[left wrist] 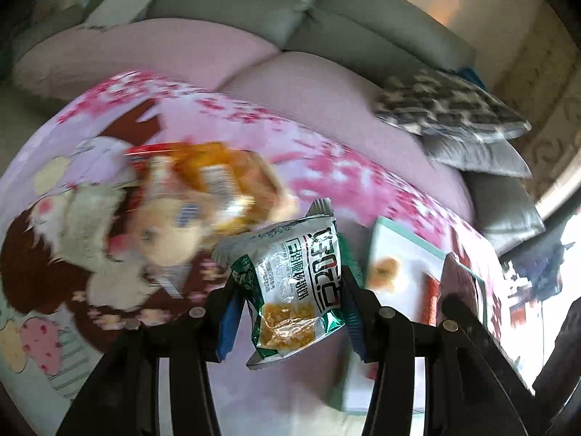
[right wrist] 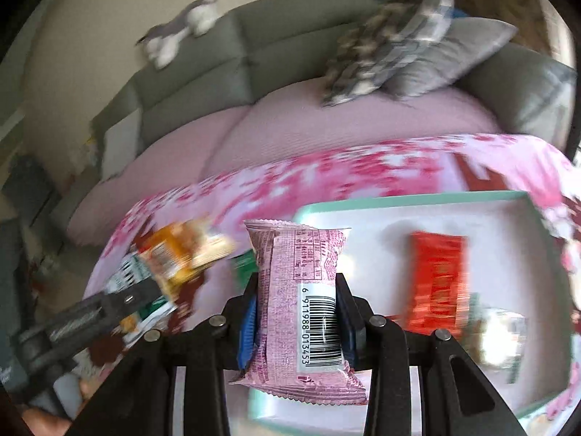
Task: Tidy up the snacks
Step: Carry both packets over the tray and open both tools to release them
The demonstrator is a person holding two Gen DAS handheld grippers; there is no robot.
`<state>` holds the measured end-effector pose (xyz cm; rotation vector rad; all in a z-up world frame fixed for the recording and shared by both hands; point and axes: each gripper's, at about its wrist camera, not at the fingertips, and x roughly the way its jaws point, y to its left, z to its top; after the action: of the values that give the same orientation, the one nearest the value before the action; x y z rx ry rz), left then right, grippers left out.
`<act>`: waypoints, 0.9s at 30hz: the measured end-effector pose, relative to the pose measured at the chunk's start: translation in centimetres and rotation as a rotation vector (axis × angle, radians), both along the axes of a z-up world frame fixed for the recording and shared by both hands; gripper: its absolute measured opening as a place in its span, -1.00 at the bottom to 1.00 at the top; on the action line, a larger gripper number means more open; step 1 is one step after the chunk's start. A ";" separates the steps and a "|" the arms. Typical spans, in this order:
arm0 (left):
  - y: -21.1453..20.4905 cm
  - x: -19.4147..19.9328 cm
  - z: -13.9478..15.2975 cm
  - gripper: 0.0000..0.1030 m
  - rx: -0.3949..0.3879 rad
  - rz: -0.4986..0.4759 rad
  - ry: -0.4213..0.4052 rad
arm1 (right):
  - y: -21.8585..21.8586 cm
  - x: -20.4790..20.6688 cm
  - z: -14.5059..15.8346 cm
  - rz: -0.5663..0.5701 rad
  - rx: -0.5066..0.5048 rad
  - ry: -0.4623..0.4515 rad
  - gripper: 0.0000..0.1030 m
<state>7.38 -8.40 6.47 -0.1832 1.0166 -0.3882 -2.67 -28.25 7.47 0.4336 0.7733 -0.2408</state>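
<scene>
Both tongs clamp packets: my right gripper [right wrist: 296,312] holds the pink packet [right wrist: 301,309] upright over the tray [right wrist: 410,200]; my left gripper [left wrist: 290,298] holds the green packet [left wrist: 290,290] beside it.

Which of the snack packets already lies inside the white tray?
The red packet lies flat on the floor of the white tray. The pink packet is gripped in the right tongs, and the green-and-white packet in the left tongs.
</scene>
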 end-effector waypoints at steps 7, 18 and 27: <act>-7.7 -1.6 0.1 -0.01 0.005 -0.210 -0.008 | -7.1 -3.7 0.0 -0.245 -0.042 0.013 -0.23; -16.7 -2.2 -1.2 0.00 0.059 -0.390 -0.023 | -11.7 -4.8 -1.9 -0.359 -0.039 0.053 -0.22; -19.6 -1.2 -3.6 0.00 0.120 -0.408 0.000 | -12.1 -4.5 -3.1 -0.365 -0.030 0.089 -0.22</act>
<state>6.20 -28.04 2.87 0.1363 1.0736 -0.6950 -7.13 -40.37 4.35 0.5374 0.7732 -0.6155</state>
